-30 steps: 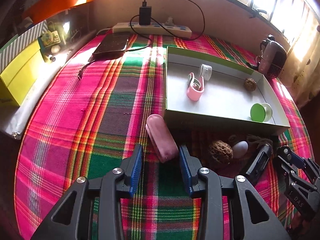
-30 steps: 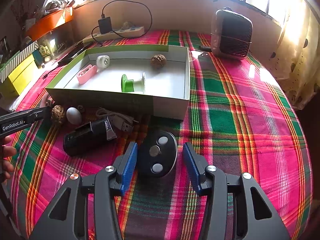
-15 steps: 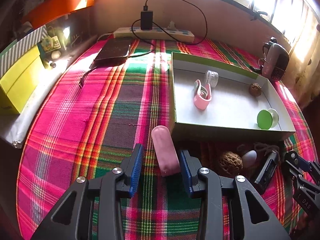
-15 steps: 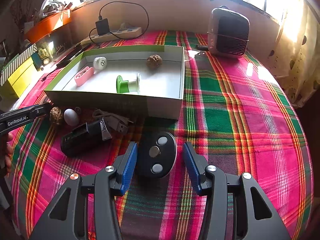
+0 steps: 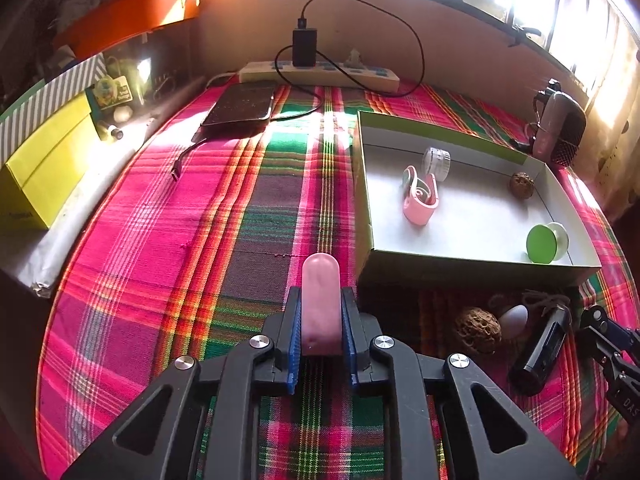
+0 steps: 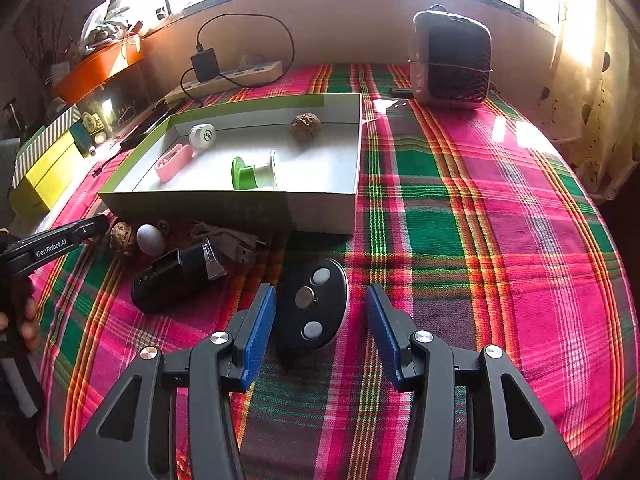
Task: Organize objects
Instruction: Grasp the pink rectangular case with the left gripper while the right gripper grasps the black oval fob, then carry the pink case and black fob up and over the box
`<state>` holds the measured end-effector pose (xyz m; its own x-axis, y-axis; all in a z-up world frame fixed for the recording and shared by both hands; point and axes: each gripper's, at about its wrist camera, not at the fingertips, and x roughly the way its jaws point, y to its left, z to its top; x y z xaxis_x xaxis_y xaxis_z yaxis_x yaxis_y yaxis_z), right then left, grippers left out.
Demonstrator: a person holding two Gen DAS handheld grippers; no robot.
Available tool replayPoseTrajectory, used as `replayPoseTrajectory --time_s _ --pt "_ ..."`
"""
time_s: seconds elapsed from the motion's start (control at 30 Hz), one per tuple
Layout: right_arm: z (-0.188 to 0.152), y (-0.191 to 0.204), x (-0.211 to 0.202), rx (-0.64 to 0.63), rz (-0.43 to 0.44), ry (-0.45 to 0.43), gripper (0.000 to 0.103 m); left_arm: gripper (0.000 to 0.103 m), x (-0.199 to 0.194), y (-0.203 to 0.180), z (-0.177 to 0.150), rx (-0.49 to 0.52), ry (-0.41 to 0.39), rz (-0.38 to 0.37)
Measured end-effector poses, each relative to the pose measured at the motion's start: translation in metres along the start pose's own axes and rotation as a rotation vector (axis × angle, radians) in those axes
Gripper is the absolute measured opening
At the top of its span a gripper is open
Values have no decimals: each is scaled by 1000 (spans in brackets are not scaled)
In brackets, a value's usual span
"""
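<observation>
My left gripper [image 5: 321, 296] is shut on a pink oblong case [image 5: 320, 276], which lies on the plaid cloth and points away, just left of the white box's [image 5: 460, 270] near corner. Seen from the right wrist, my right gripper [image 6: 321, 294] stands open around a black oval remote [image 6: 310, 308] with three round buttons; its pads do not press on it. In the box lie a pink clip [image 5: 420, 200], a white cap [image 5: 436, 162], a walnut [image 5: 522, 186] and a green spool [image 5: 546, 242].
In front of the box lie a second walnut [image 6: 122, 236], a white egg [image 6: 150, 240], a black device [image 6: 176, 276] and a grey cable [image 6: 232, 242]. A phone [image 5: 240, 106] and a power strip [image 5: 320, 74] sit at the back, a small heater [image 6: 450, 60] at the back right, and a yellow box [image 5: 44, 168] at the left.
The left jaws have closed on the pink case, which now lies straight between them. The right gripper and the black remote look the same.
</observation>
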<state>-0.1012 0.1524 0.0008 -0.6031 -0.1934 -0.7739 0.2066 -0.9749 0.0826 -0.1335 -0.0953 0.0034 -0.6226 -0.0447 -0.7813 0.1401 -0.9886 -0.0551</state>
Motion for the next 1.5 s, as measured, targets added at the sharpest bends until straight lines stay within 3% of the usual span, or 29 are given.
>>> replayPoseTrajectory --time_s 0.07,0.7,1.5 --pt "0 -2 0 7 -2 -2 37 16 0 -1 0 5 -2 6" --pt "0 0 0 -4 -10 -3 36 16 -2 -7 -2 31 -23 43" --pt "2 4 -8 -19 -15 -33 36 16 -9 -8 -5 30 -17 37"
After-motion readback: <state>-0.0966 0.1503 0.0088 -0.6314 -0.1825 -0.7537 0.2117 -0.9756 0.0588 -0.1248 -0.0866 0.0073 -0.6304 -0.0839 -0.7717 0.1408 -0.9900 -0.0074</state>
